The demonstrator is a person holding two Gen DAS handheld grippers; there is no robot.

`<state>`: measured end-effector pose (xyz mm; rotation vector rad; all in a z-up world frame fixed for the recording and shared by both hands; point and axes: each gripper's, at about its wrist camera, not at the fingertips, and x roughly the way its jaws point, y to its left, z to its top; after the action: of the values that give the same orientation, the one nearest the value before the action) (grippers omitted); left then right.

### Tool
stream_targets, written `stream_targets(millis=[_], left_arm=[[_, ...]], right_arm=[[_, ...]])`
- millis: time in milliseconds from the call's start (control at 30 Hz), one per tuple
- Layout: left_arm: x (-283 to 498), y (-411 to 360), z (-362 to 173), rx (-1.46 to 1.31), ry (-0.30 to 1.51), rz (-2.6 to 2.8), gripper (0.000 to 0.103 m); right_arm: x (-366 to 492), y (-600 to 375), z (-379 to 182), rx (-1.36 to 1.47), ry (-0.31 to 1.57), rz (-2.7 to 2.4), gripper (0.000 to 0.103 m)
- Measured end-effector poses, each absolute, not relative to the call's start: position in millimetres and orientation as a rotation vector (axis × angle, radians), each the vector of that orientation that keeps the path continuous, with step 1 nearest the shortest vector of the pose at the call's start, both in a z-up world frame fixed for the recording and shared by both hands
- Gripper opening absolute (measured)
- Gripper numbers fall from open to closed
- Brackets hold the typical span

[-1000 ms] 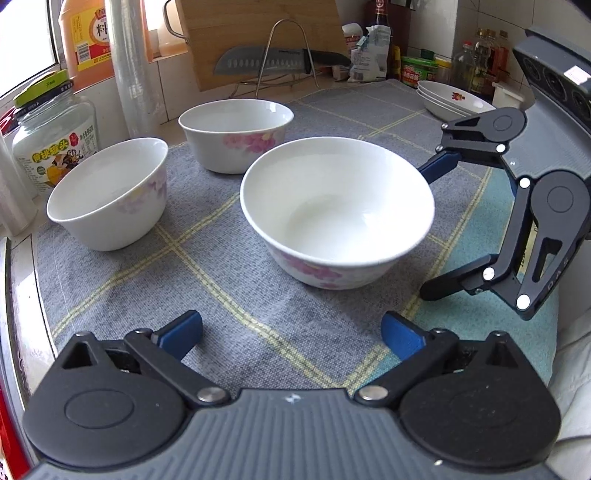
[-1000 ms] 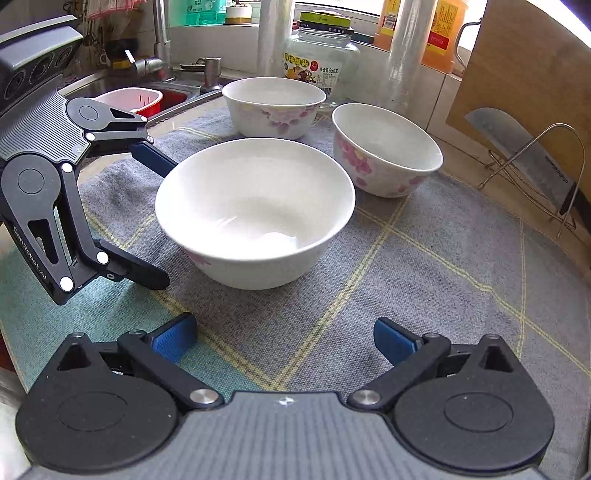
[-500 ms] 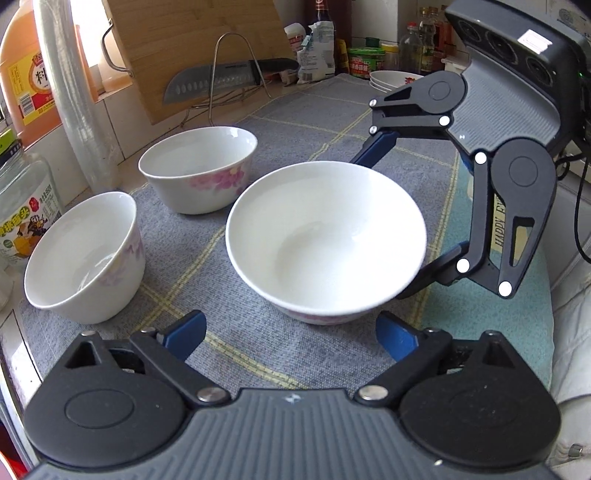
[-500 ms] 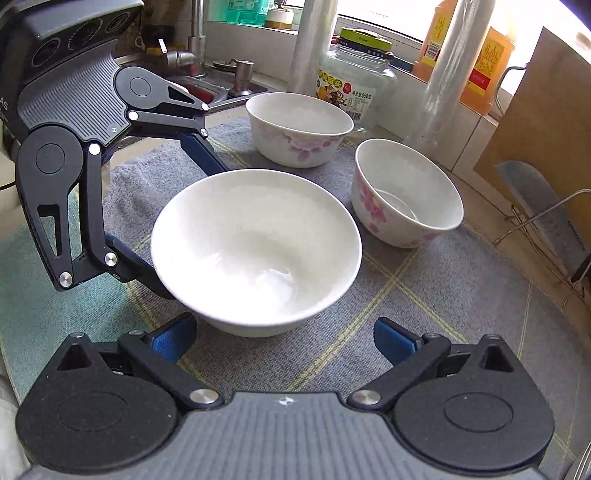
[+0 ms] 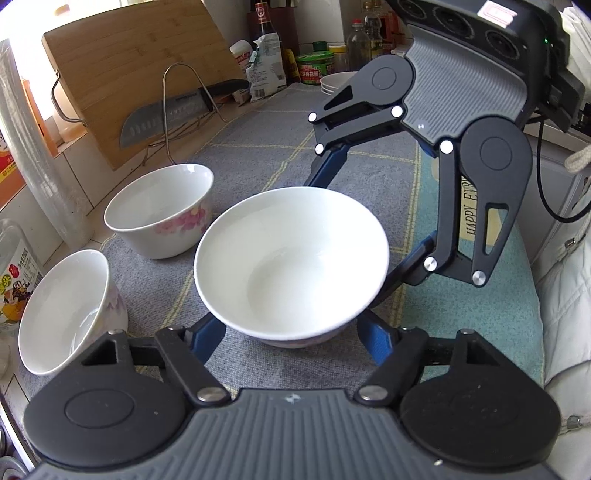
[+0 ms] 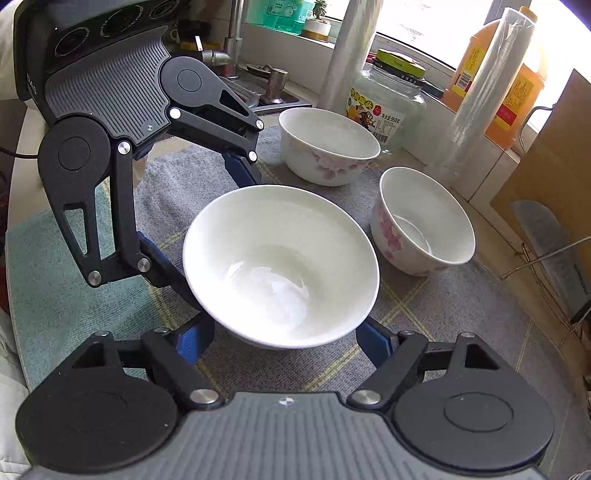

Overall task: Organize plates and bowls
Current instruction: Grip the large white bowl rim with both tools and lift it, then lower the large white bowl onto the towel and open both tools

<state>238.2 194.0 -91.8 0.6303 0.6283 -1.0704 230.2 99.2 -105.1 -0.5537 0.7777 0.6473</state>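
Both grippers, left gripper (image 5: 288,338) and right gripper (image 6: 284,338), jaws just closing, clasping large bowl (image 5: 291,258)

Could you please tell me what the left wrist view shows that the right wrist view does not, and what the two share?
Only the left wrist view shows the stack of white plates at the far end of the counter and the dark sauce bottle.

Only the right wrist view shows the metal sink tap and the green-lidded glass jar.

Both show the large plain white bowl on the grey checked cloth, two smaller pink-flowered bowls, and both grippers' jaws, which have just been closing, around the large bowl: left gripper, right gripper.
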Motion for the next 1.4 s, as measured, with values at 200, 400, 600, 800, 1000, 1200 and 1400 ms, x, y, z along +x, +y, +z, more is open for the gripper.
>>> stream_targets(millis=[200, 400, 600, 800, 1000, 1200, 1400], left_arm=[[236, 192, -90, 0.656, 0.634, -1.062, 0.078], [233, 182, -81, 0.674, 0.631, -1.059, 0.078], [234, 159, -75, 0.692, 0.618, -1.089, 0.078], [235, 126, -77, 0.705, 0.594, -1.139, 0.078], [237, 92, -81, 0.724, 0.562, -1.175, 0.078], [240, 64, -85, 0.736, 0.547, -1.205, 0.078], [244, 39, -94, 0.735, 0.544, -1.222, 0.078]], right_arm=[[227, 100, -104, -0.568, 0.766, 0.654, 0.084], [218, 93, -97, -0.574, 0.749, 0.654, 0.084], [210, 72, -90, -0.569, 0.749, 0.630, 0.084], [201, 40, -86, -0.556, 0.768, 0.576, 0.084], [197, 11, -85, -0.540, 0.784, 0.517, 0.084], [193, -14, -86, -0.526, 0.797, 0.465, 0.084], [190, -37, -91, -0.518, 0.823, 0.424, 0.084]])
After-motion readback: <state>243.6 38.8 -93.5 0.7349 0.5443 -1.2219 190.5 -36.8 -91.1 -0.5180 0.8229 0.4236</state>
